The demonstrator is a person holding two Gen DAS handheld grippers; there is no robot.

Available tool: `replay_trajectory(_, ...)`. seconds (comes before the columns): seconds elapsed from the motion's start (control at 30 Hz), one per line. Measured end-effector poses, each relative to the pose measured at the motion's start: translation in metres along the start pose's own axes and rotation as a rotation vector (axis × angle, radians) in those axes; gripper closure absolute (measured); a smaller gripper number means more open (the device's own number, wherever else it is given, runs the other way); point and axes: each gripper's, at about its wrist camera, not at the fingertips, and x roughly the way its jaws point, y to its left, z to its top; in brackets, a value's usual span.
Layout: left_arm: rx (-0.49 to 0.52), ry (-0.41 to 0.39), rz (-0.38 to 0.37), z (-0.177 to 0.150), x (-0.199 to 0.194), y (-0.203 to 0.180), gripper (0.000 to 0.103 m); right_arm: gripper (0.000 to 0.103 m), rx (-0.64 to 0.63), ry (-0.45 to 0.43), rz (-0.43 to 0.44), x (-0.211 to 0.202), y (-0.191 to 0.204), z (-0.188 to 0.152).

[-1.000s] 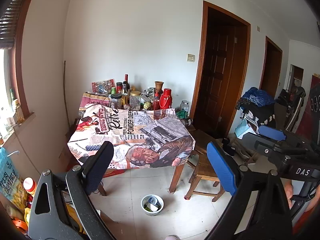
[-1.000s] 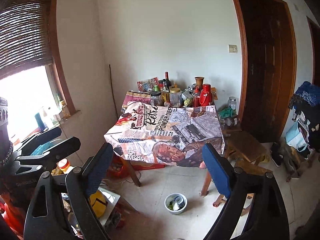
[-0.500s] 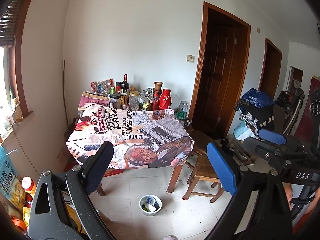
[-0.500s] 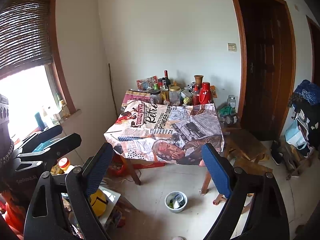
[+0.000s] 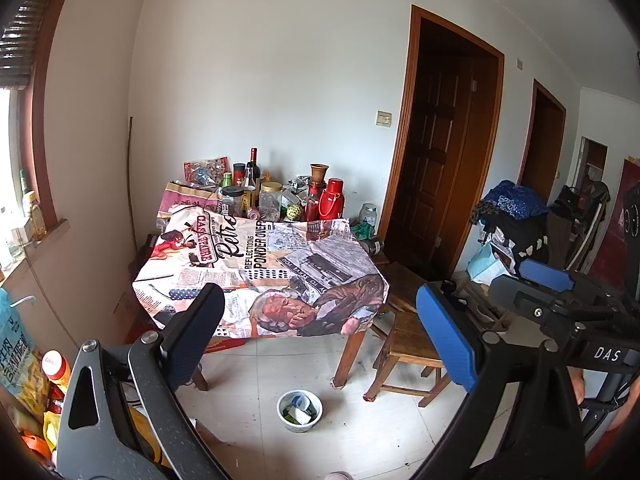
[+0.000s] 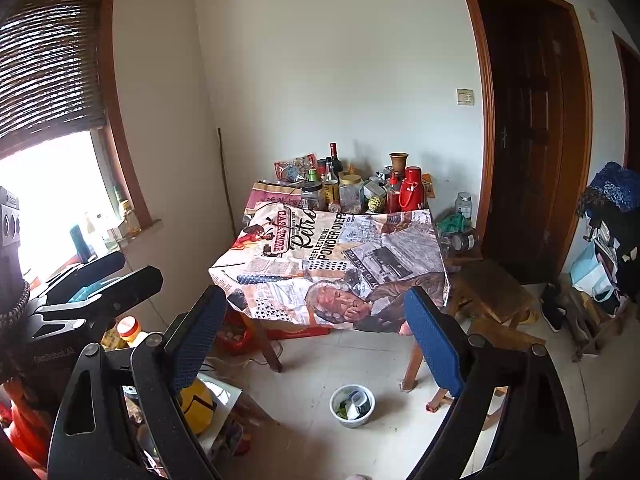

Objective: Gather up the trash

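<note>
White-walled room, tiled floor; table (image 5: 224, 280) under a newspaper-print cloth, bottles (image 5: 253, 168) and jars (image 5: 271, 200) crowded at its far edge. Small white bowl (image 5: 299, 410) of trash on the floor before the table, wooden stool (image 5: 408, 344) to its right. Left gripper (image 5: 316, 344): fingers spread wide, holding nothing. Right gripper (image 6: 310, 340): likewise wide, holding nothing, raised well short of the bowl (image 6: 352, 405).

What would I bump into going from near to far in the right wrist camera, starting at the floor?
White bowl of scraps → table with the newspaper-print cloth → red flask among the jars at the back → white wall.
</note>
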Motion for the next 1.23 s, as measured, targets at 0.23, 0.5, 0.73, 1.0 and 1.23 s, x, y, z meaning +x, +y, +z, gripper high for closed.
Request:
replay_trajectory(0.23, 0.0, -0.001, -0.002, 0.002, 0.0, 0.001, 0.006, 0.014, -0.002, -0.006, -0.003, 0.0, 0.001, 0.003)
replay_trajectory(0.5, -0.015, -0.011, -0.017, 0.006, -0.001, 0.003, 0.006, 0.014, -0.006, -0.012, -0.008, -0.001, 0.002, 0.005)
replay_trajectory(0.73, -0.007, -0.009, -0.017, 0.008, 0.0, 0.001, 0.006, 0.015, -0.012, -0.014, -0.006, 0.0, 0.002, 0.008)
replay_trajectory(1.0, 0.009, -0.001, -0.023, 0.012, 0.005, -0.002, 0.006, 0.014, -0.012, -0.017, -0.004, 0.001, 0.0, 0.011)
replay_trajectory(1.23, 0.009, 0.007, -0.014, 0.015, 0.016, 0.0, 0.006, 0.014, -0.001, -0.01, 0.0, 0.011, -0.006, 0.016)
